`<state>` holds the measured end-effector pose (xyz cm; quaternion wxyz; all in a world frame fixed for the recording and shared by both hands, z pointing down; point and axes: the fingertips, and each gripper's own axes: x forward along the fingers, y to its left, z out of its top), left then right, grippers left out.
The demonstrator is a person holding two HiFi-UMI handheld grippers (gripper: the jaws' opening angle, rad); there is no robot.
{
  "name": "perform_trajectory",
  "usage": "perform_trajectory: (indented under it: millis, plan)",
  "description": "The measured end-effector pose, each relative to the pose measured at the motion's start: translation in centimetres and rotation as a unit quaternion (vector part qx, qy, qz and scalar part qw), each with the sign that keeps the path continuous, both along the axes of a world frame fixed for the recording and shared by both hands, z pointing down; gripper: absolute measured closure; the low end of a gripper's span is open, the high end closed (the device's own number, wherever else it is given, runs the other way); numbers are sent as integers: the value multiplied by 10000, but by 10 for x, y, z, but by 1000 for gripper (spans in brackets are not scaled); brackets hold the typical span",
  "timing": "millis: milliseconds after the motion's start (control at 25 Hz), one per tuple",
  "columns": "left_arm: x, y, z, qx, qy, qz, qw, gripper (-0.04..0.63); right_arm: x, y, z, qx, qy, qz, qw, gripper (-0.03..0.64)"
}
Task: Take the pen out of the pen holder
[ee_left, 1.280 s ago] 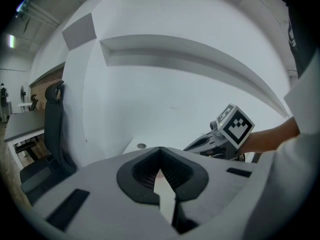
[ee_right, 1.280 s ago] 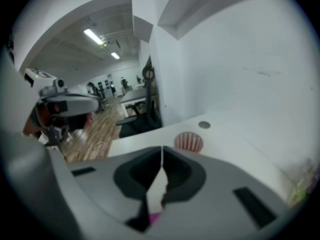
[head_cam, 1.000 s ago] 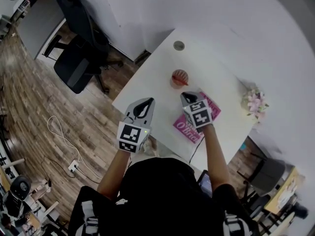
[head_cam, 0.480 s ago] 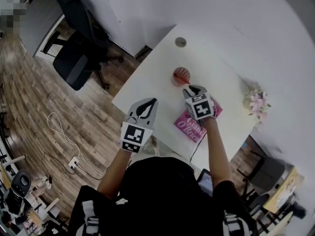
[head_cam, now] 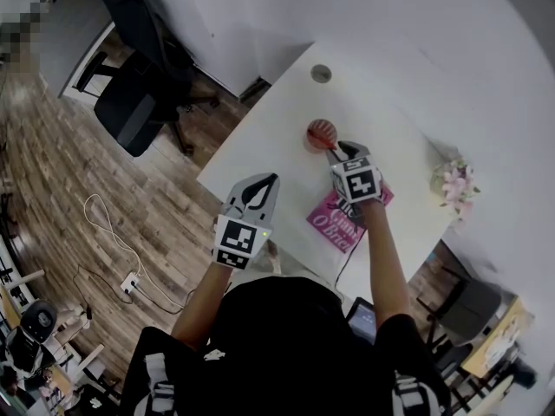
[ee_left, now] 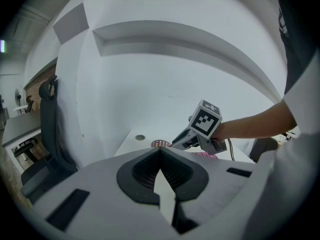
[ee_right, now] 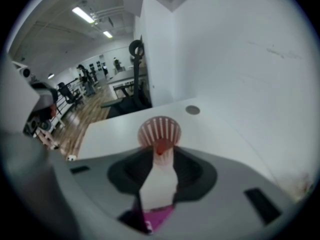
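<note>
Your right gripper: jaws have just been opening, now spread, nothing pinched. The pen holder stands on the desk dead ahead, just beyond the tips. The pen shows only its red end, in line with the gap; axis likely upright. Your left gripper: jaws pressed together, empty, well apart. The magenta book under your right wrist is no obstruction

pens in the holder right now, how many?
1. A red pen tip shows at the near rim of the pink pen holder. More may be hidden inside it.
</note>
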<state>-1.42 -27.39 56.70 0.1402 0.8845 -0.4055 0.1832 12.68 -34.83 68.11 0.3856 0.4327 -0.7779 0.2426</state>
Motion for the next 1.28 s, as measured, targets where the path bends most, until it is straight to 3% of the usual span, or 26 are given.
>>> perform_trajectory:
  millis: [680,1280]
  plan:
    - [0,2,0,-3,4,-47,10000,580,-3,-1,4,13,-42,74,10000,541]
    - [0,2,-10,127,-19,-23,9999,580,-6,0,-14,202,-4,18,9998,548]
